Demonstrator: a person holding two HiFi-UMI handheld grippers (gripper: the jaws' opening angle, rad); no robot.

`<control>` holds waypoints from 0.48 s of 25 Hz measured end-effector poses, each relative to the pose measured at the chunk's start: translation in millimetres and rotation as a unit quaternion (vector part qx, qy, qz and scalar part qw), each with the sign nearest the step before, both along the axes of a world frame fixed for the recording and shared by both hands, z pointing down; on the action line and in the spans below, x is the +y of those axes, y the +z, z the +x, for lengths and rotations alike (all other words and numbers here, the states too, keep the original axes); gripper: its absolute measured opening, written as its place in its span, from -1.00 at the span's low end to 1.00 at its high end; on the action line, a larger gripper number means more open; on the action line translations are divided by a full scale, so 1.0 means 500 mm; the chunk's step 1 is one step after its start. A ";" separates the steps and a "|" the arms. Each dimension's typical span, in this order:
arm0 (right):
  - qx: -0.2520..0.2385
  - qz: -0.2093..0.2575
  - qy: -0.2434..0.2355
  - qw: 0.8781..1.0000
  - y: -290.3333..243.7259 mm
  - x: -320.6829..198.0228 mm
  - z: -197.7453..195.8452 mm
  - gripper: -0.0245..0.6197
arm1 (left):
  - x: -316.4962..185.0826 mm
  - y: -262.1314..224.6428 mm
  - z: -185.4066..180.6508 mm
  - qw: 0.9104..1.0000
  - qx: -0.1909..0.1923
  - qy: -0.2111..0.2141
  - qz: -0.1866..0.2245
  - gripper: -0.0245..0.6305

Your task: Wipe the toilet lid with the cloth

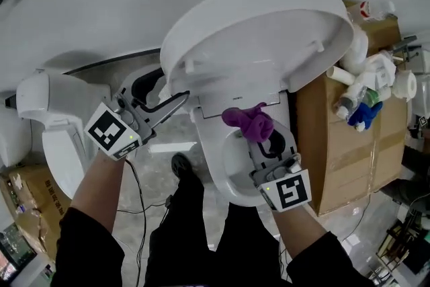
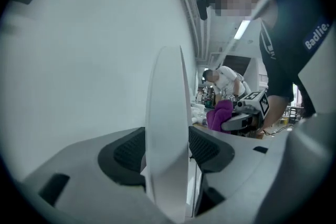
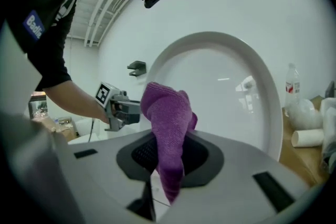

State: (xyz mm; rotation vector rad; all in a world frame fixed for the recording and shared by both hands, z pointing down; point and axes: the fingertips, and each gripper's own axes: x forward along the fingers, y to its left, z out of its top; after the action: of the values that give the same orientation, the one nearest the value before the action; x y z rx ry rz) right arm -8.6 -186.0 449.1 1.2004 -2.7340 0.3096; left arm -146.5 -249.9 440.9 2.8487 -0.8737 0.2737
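At the left of the frame, beside a second toilet [image 1: 50, 111], the left gripper [image 1: 176, 103] pinched the rim of the raised toilet lid [image 1: 262, 30]. Its fingers pressed on either face of the white edge and steadied it. The lid's inner face filled the upper centre, tilted back over the bowl [image 1: 228, 175]. Just below its hinge edge, the right gripper [image 1: 263, 139] held the purple cloth [image 1: 250, 121]. The fingers clamped its lower half and the bunched top stood free, close to the lid, though contact could not be confirmed. A cardboard box [image 1: 349, 144] heaped with bottles and rolls stood at the right. The wiping appeared barely begun: the lid was steadied and the cloth in position, with nearly the whole surface apparently left to cover.
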 end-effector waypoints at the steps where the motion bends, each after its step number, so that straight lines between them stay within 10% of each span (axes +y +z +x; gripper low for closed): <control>1: -0.010 0.002 -0.007 1.000 -0.032 0.019 -0.020 -0.69 | 0.009 -0.001 0.004 1.000 -0.007 0.014 -0.001 -0.17; 12: -0.005 -0.008 -0.053 0.999 -0.299 0.234 -0.066 -0.69 | 0.213 0.008 0.067 0.984 -0.089 0.154 -0.024 -0.17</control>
State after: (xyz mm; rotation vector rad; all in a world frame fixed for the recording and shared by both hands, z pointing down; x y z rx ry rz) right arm -41.8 -68.7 299.5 1.0465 -2.7862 0.3266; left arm -113.3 -143.6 445.1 2.9395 -0.4402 0.5840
